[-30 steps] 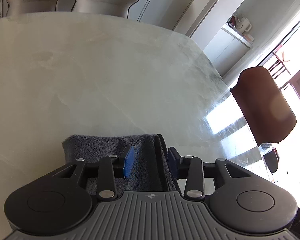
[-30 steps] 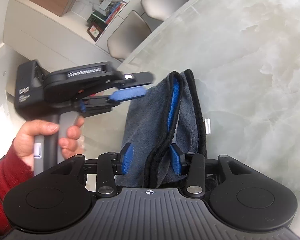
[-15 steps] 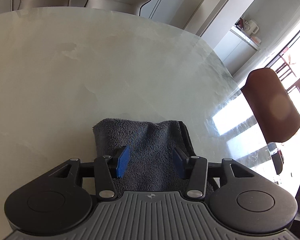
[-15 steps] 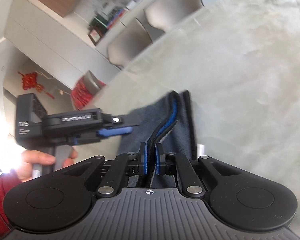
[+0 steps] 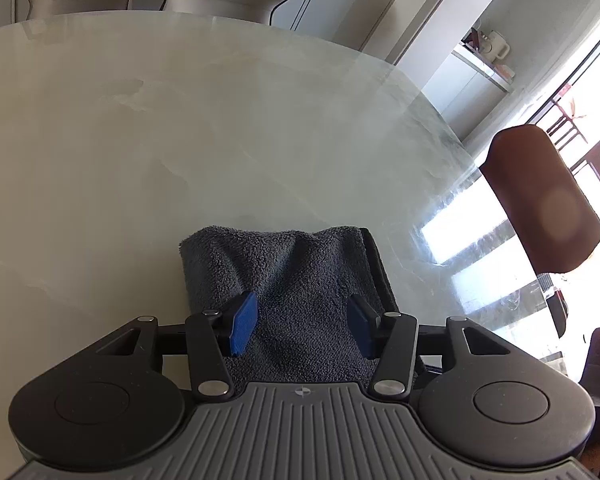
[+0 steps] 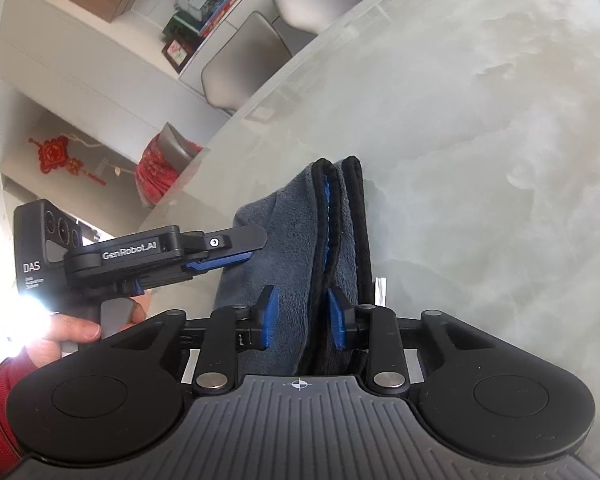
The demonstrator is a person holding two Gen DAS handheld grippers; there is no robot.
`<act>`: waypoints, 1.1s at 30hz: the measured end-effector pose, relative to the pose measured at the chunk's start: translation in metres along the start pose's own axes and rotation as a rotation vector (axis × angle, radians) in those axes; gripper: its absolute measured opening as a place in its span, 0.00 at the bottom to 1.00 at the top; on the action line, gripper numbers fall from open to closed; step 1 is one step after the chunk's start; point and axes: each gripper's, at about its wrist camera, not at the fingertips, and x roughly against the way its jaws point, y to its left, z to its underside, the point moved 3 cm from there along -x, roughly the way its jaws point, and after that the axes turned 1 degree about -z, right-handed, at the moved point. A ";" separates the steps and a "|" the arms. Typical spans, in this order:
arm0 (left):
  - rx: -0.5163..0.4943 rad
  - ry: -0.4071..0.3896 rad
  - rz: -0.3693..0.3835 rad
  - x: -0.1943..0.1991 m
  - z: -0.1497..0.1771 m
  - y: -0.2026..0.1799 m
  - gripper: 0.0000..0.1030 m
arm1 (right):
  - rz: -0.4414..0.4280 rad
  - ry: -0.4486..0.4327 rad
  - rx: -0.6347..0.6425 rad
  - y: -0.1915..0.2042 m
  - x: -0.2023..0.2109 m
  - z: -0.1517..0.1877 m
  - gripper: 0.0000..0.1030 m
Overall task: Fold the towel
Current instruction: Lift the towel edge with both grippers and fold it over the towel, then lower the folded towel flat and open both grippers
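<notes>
- Towel [image 6: 296, 240] lies folded into a narrow stack on the pale marbled surface [image 5: 180, 140], near edge under both tongs.
- Look: dark grey terry, black piped hem, a blue strip showing between layers, small white tag at the right side.
- Handling, by judgement: soft, light, limp; layers will slide and sag unless pinched together. Best hold is the stacked hemmed edge.
- Left tongs [image 5: 300, 326] stand half wide over the pile, pads clear of it.
- Right tongs [image 6: 302, 318] have just been opening; narrow gap, hemmed edge between the pads, not pressed.
</notes>
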 end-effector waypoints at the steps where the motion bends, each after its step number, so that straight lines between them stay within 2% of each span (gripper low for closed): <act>1: 0.005 -0.001 0.003 0.000 0.000 0.001 0.51 | -0.007 0.008 0.005 0.000 -0.003 -0.002 0.28; 7: 0.012 -0.002 0.005 0.001 0.002 0.004 0.51 | -0.038 0.015 0.010 -0.002 -0.021 -0.013 0.28; 9: 0.012 -0.002 0.005 0.000 0.002 0.004 0.51 | -0.046 0.014 0.017 -0.003 -0.026 -0.015 0.23; 10: 0.012 -0.002 0.005 0.000 0.002 0.004 0.51 | -0.048 0.007 0.016 -0.003 -0.027 -0.015 0.11; 11: 0.013 -0.001 0.006 0.001 0.002 0.004 0.51 | -0.053 -0.001 0.010 -0.004 -0.026 -0.015 0.08; 18: -0.007 -0.020 0.006 0.006 -0.004 0.000 0.53 | -0.083 -0.078 0.048 0.008 0.000 -0.022 0.08; 26: -0.060 -0.002 -0.004 -0.003 -0.004 -0.005 0.57 | 0.023 -0.001 0.036 -0.016 -0.013 -0.015 0.07; 33: -0.103 -0.013 -0.014 -0.003 -0.013 -0.009 0.57 | -0.002 -0.006 0.007 -0.017 -0.009 -0.017 0.12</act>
